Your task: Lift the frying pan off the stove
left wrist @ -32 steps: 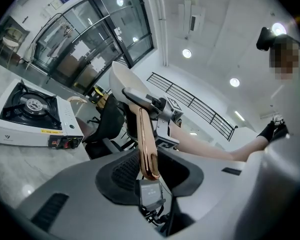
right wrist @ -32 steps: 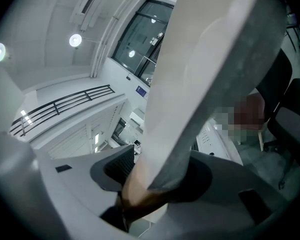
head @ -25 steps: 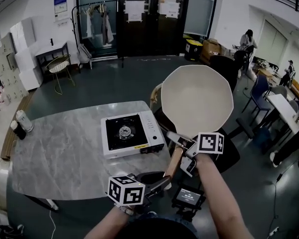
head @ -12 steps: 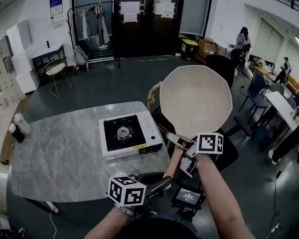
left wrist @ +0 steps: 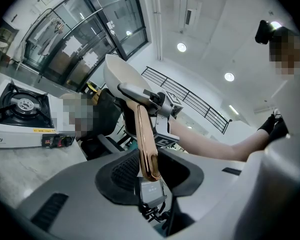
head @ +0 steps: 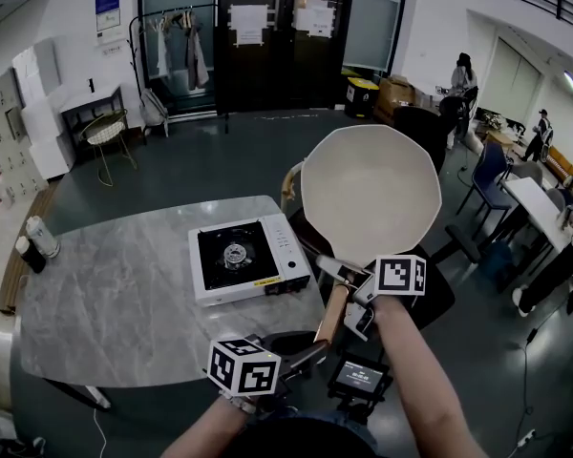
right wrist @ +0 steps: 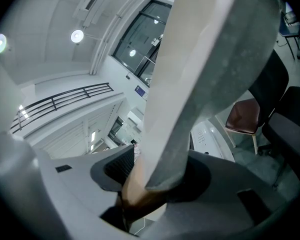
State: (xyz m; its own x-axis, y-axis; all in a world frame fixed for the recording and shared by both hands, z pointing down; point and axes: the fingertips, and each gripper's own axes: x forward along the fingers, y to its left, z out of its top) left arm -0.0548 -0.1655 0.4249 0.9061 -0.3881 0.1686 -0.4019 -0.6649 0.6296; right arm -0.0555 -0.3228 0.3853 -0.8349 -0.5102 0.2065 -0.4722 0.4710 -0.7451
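The cream frying pan [head: 371, 194] hangs in the air to the right of the stove [head: 251, 256], tilted so its inside faces me. Its wooden handle [head: 334, 313] slopes down toward me. My right gripper [head: 349, 294] is shut on the handle close to the pan body. My left gripper [head: 315, 348] is shut on the handle's lower end. In the left gripper view the handle [left wrist: 145, 139] rises from between the jaws to the pan [left wrist: 121, 76]. The stove [left wrist: 20, 116] lies at the far left there. In the right gripper view the pan's edge [right wrist: 205, 69] fills the middle above the handle [right wrist: 137, 191].
The white single-burner stove sits near the right edge of a grey marble table [head: 115, 303], its burner bare. Two bottles [head: 43, 237] stand at the table's far left. A chair [head: 296, 184] is behind the table, and a small screen device [head: 358, 378] is below my hands. People sit at desks far right.
The pan has drifted a little to the left in the head view. Both grippers keep the same hold on the handle.
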